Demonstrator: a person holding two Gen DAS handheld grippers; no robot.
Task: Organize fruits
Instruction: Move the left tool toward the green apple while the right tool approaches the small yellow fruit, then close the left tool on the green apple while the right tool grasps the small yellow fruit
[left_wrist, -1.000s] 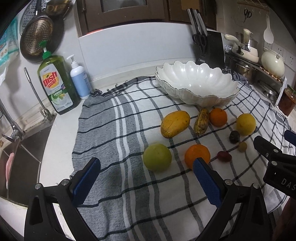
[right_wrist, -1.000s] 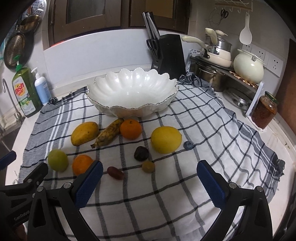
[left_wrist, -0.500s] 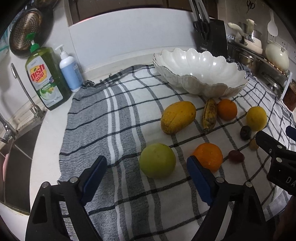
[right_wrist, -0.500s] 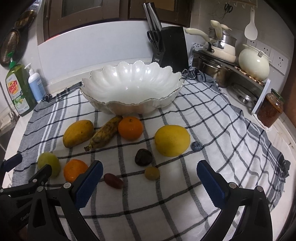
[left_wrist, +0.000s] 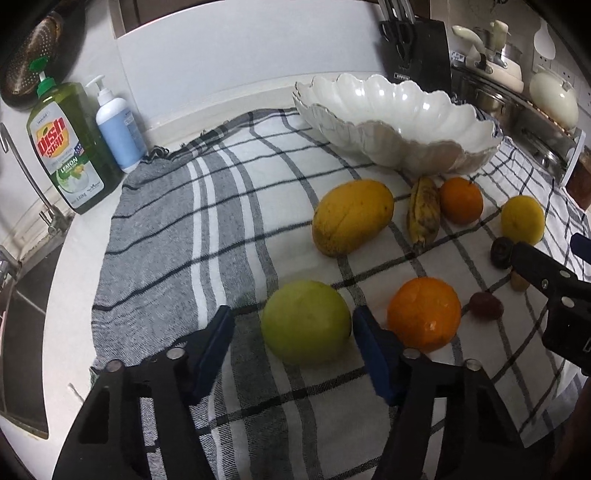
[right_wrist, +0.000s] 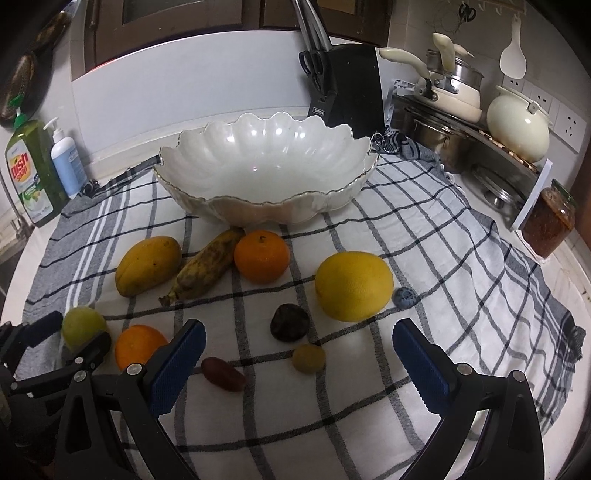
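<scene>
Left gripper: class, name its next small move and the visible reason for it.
Probably ease the left gripper a little further forward, then close. Its open blue fingers flank only the near half of the green fruit, apparently without touching it, and the white bowl holds no fruit yet.

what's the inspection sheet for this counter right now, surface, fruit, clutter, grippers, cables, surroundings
surface: checked cloth over a white counter.
job's things: white bowl holds no fruit; mango, banana, two oranges, yellow citrus, green fruit and small fruits lie on the cloth.
clutter: dish soap, pump bottle, jar.
grippers: left gripper open, straddling the green fruit; right gripper open, empty.
cables: nothing seen.
surroundings: knife block, pots, sink at left.
</scene>
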